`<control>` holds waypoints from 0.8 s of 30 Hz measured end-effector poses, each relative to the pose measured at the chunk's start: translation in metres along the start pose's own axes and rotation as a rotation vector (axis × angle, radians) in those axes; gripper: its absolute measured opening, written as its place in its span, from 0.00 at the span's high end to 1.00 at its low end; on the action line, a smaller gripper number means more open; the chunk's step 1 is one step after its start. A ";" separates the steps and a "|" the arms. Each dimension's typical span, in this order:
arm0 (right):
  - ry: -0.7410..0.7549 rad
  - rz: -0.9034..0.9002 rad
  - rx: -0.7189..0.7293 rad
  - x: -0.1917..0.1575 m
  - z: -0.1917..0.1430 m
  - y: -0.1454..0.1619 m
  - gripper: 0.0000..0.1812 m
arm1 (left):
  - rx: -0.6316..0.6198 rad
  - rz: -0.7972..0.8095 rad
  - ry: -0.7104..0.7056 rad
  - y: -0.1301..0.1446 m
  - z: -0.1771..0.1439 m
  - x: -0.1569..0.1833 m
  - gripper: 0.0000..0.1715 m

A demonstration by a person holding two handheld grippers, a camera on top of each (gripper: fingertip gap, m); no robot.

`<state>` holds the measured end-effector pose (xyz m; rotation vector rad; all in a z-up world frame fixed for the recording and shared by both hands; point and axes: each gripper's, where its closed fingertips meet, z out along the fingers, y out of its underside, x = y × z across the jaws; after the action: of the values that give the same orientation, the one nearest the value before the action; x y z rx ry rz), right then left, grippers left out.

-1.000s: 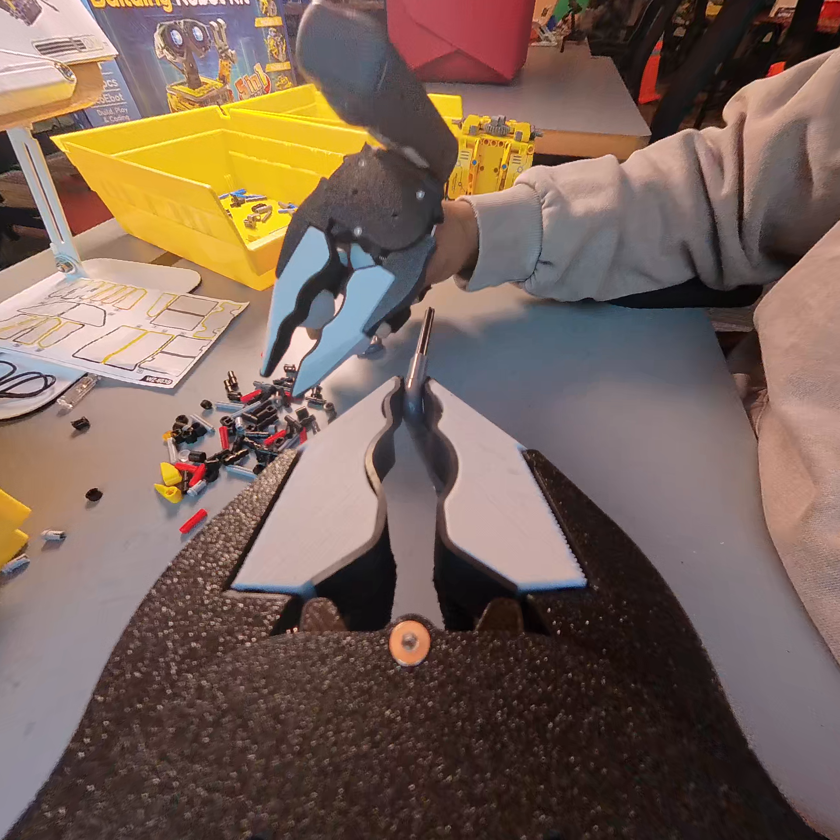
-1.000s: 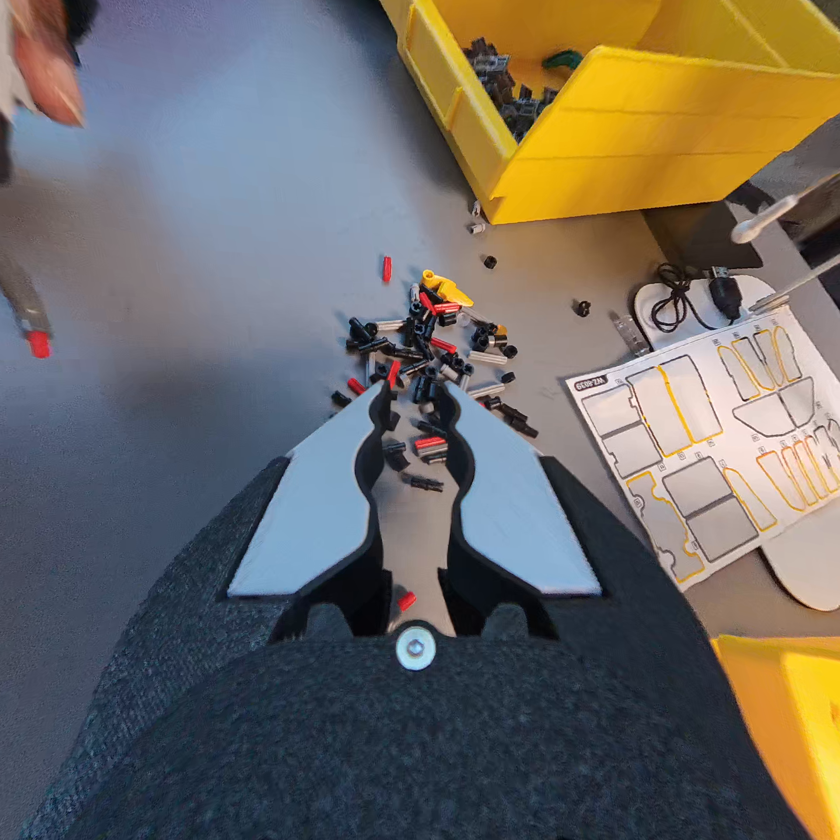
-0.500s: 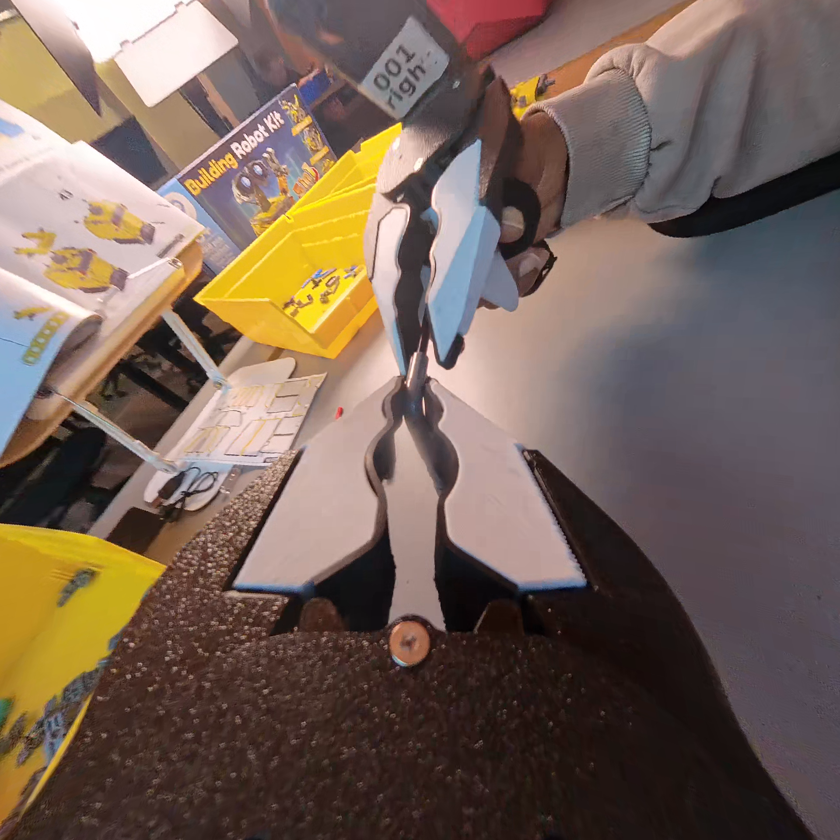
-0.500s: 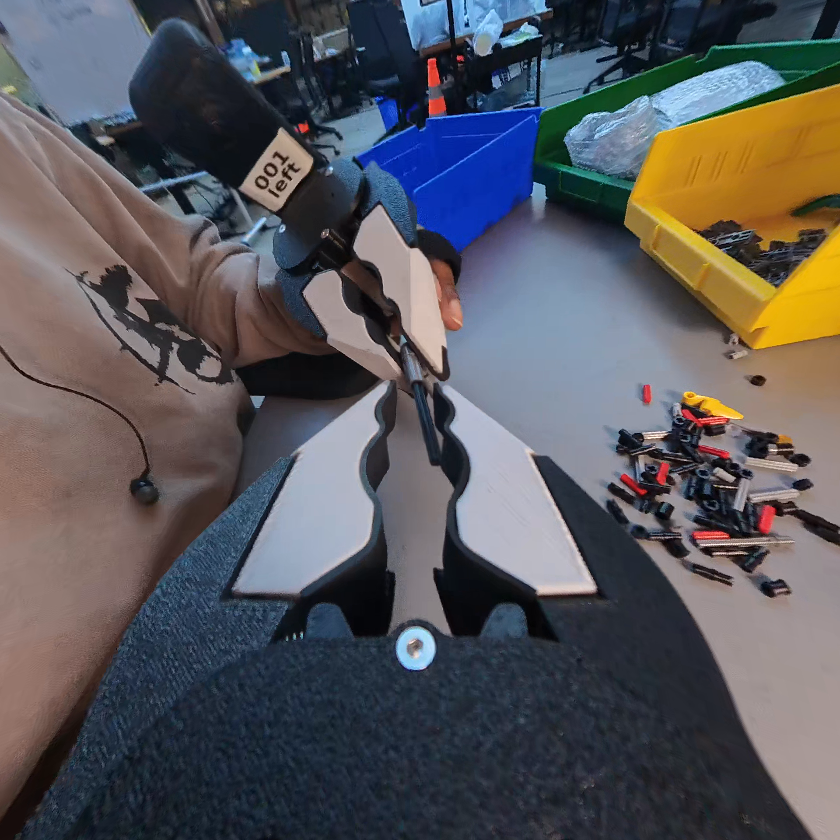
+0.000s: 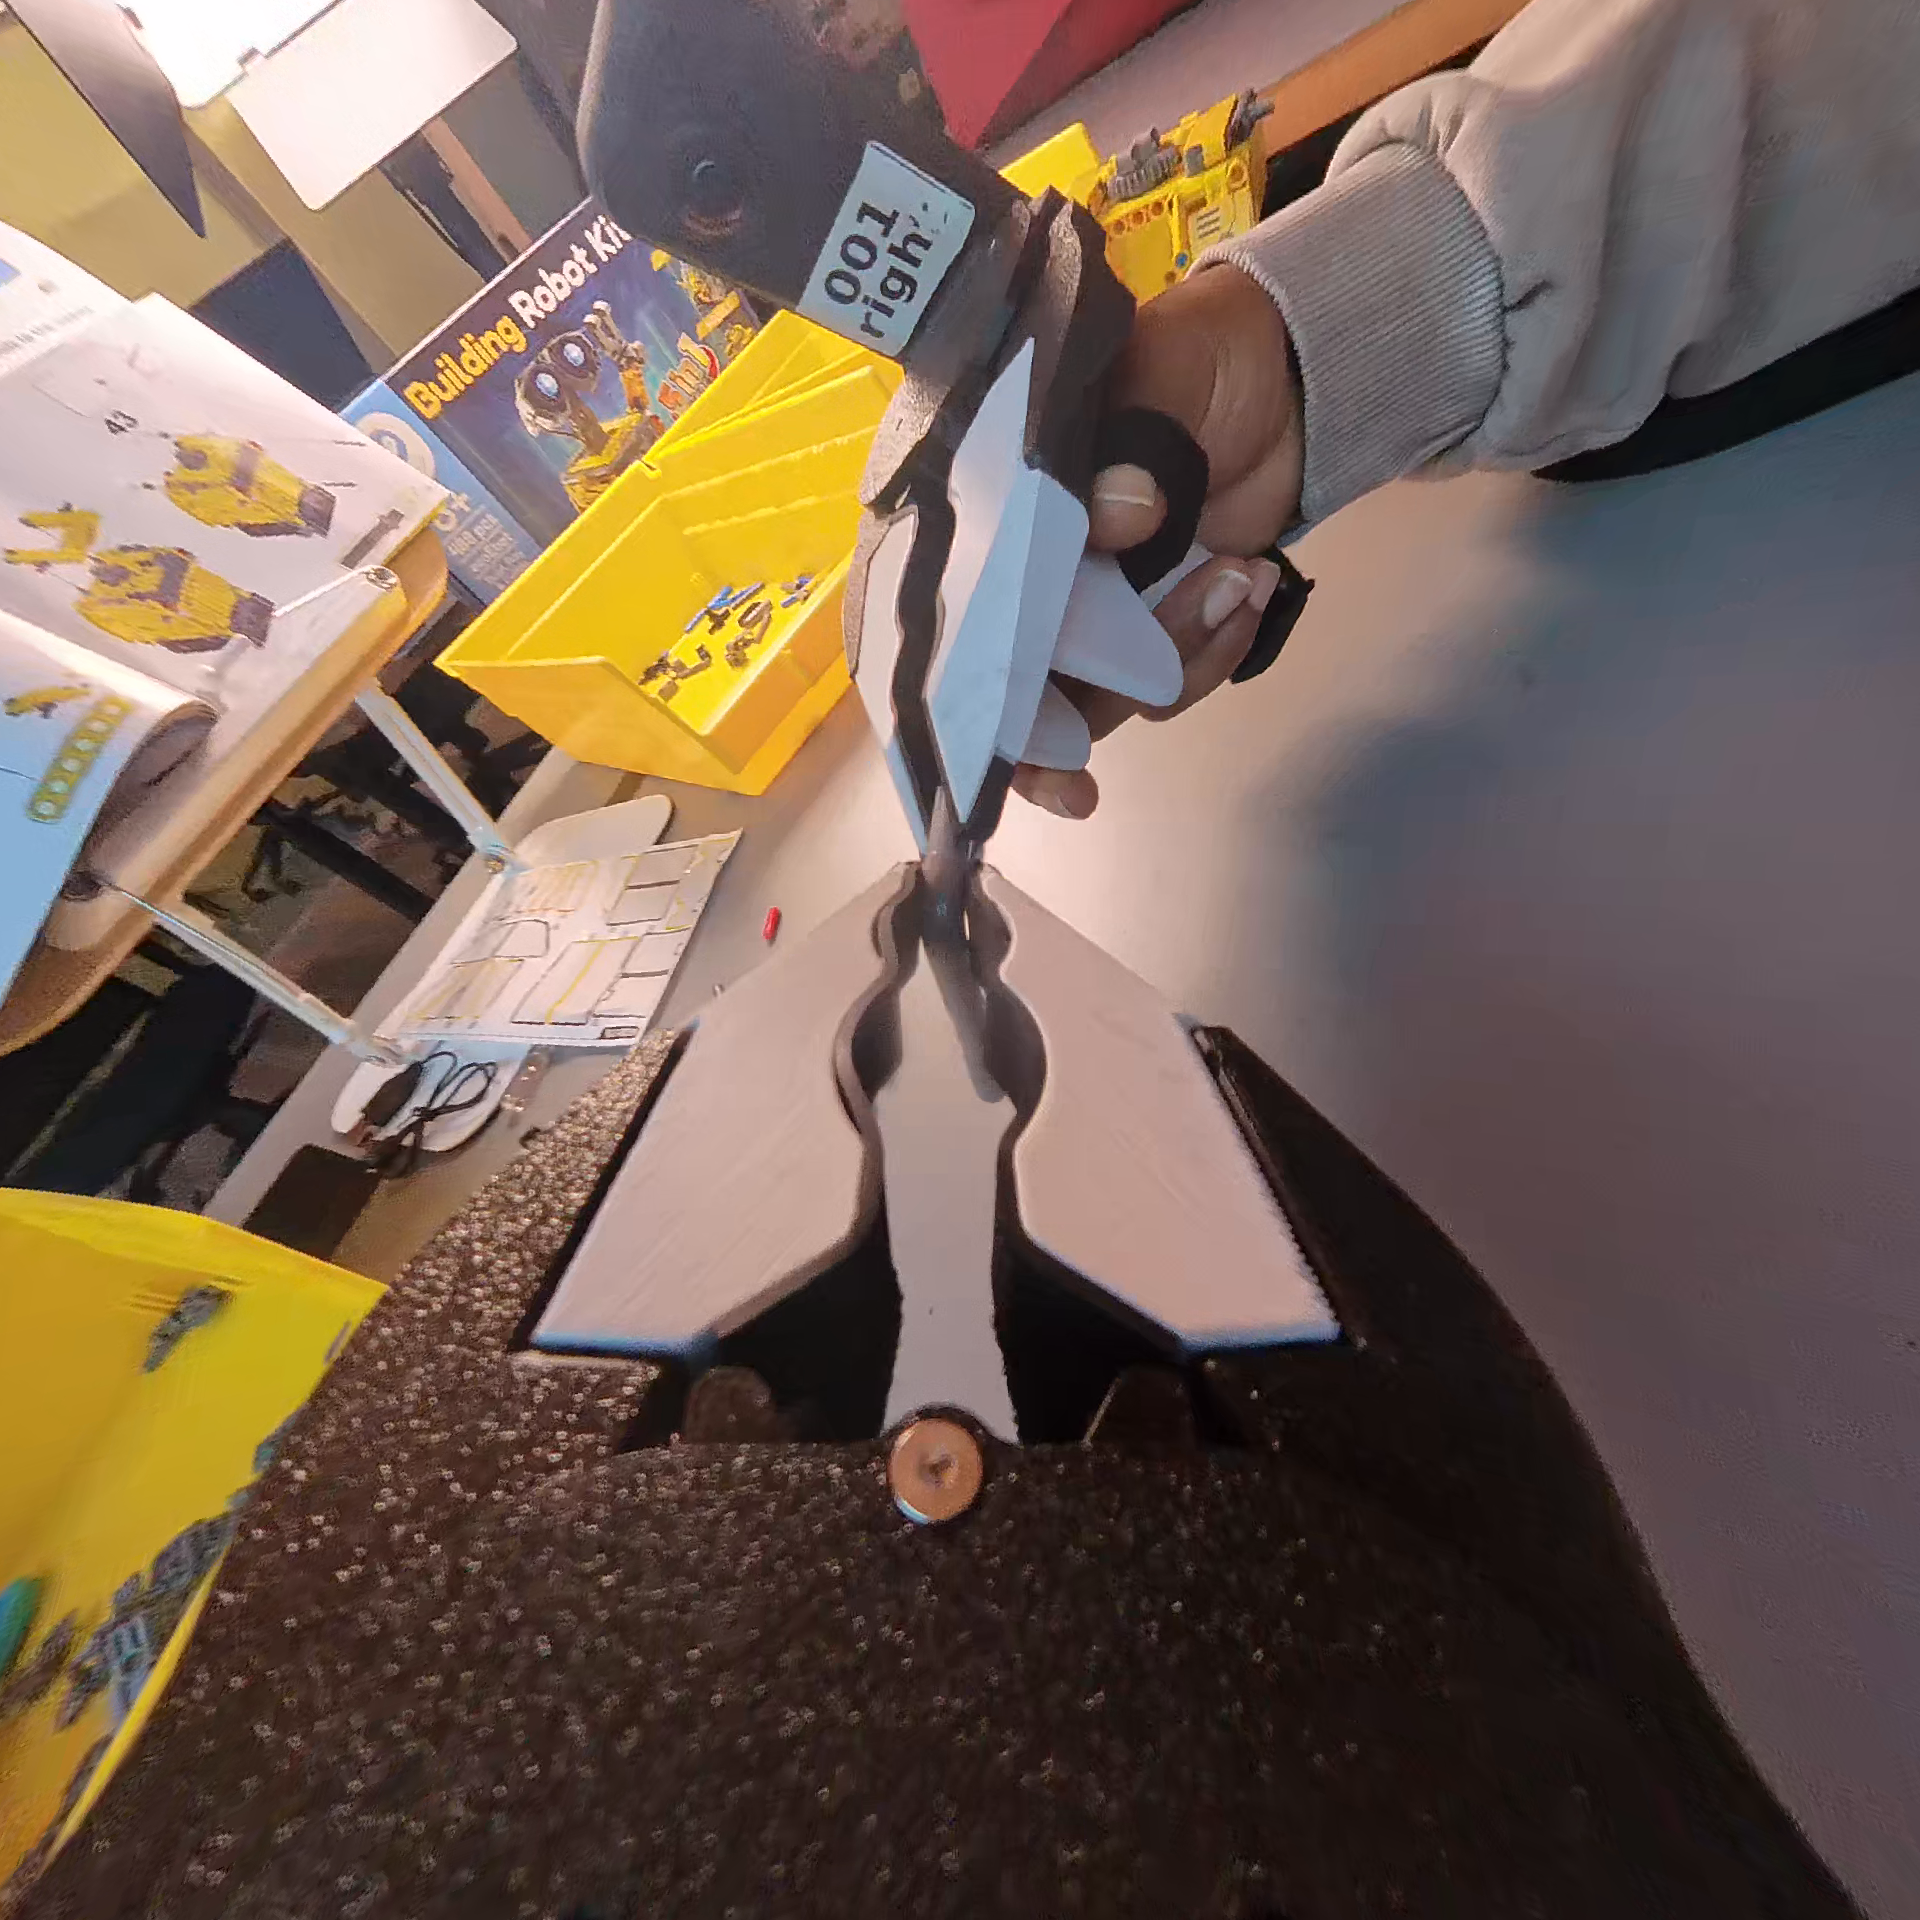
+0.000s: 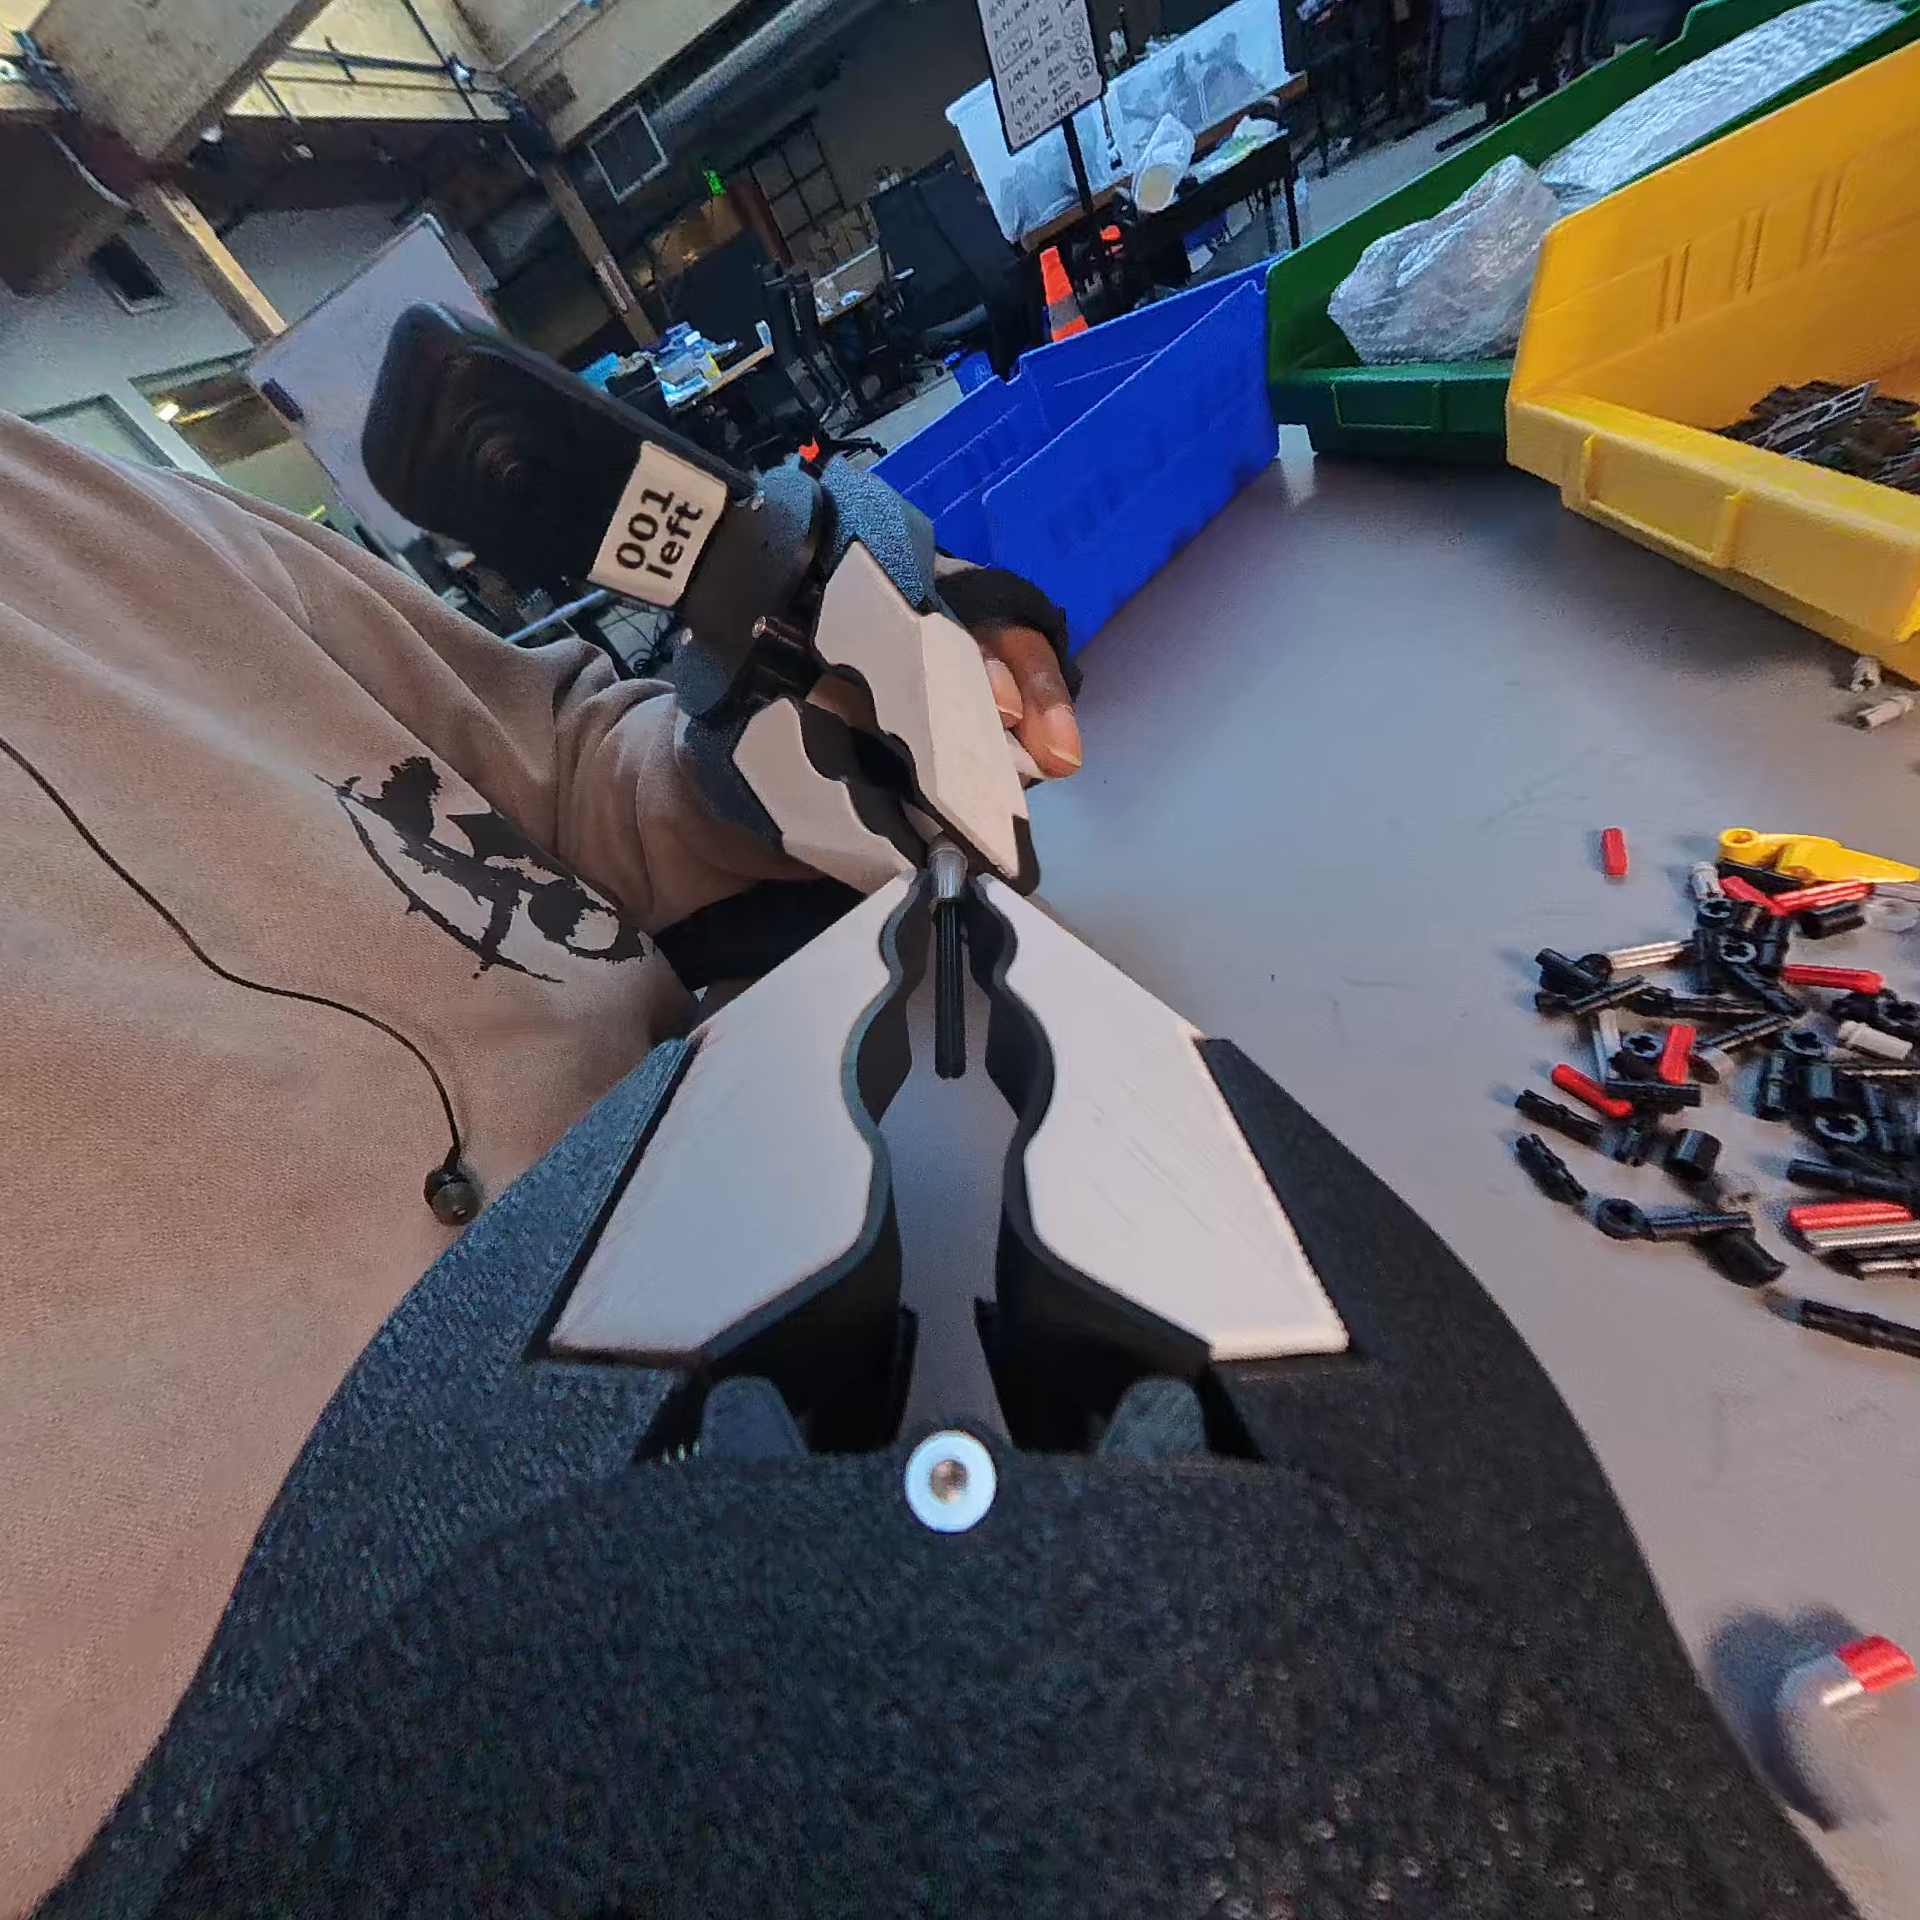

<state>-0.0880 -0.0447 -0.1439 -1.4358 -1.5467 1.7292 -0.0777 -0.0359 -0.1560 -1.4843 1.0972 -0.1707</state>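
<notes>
grey table (image 6: 1403, 727) in workshop room, yellow bin (image 6: 1714, 343) upper right; left gripper (image 5: 940, 896) and right gripper (image 6: 948, 896) meet tip to tip, both pinching a thin dark axle (image 6: 948, 997)

greys, blacks and bright bin colours

the left gripper (image 5: 940, 899) and right gripper (image 6: 945, 883) have pale grey fingers edged black on speckled black bodies; a dark grey-to-black rod (image 6: 948, 997) sits between them. the surface (image 6: 1403, 727) is flat grey, the small parts (image 6: 1745, 1049) black, red and silver, the bins yellow (image 6: 1714, 416), blue (image 6: 1122, 457) and green (image 6: 1382, 405), the sleeve (image 5: 1621, 239) beige.
</notes>
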 end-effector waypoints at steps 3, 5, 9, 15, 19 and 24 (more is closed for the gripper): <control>-0.005 0.010 -0.003 0.004 -0.006 0.002 0.97 | 0.000 -0.026 0.021 0.002 0.000 0.001 0.96; -0.012 0.016 -0.014 0.005 -0.007 0.006 0.97 | -0.013 -0.029 0.032 0.004 0.001 0.003 0.96; -0.023 0.035 0.002 0.004 -0.005 0.005 0.97 | -0.016 -0.040 0.042 0.004 0.000 0.003 0.96; -0.043 0.014 0.019 0.000 -0.004 0.003 0.98 | 0.003 -0.095 0.070 -0.002 -0.002 0.004 0.96; -0.078 -0.013 0.035 -0.007 -0.009 -0.005 0.98 | 0.062 -0.172 0.111 -0.014 -0.005 0.002 0.96; -0.092 -0.047 0.036 -0.012 -0.017 -0.007 0.98 | 0.117 -0.226 0.112 -0.022 -0.013 -0.007 0.96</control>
<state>-0.0710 -0.0441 -0.1303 -1.3088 -1.5746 1.8095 -0.0786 -0.0443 -0.1305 -1.5042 0.9890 -0.4735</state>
